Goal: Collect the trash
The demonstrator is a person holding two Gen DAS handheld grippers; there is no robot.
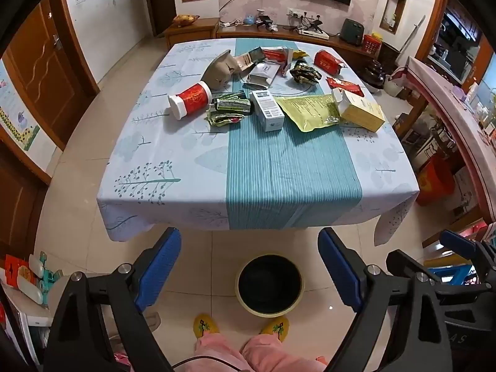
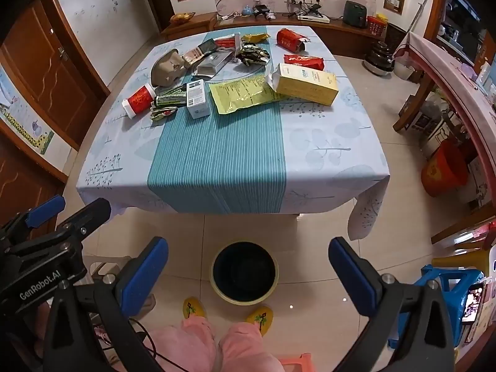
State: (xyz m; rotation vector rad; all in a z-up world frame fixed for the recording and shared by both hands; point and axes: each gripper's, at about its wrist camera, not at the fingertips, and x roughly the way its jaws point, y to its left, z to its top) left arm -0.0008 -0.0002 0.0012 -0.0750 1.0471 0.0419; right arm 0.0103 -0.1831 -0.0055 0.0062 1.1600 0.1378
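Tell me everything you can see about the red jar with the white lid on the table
The red jar is a short cylinder wrapped in a red label with gold print, with white showing at both ends; it looks like plastic. Its white lid is on. It lies on its side on the pale blue tablecloth, lid toward the table's near left. Green wrappers lie against its far end, and a crumpled tan bag sits just behind. Nothing holds it.
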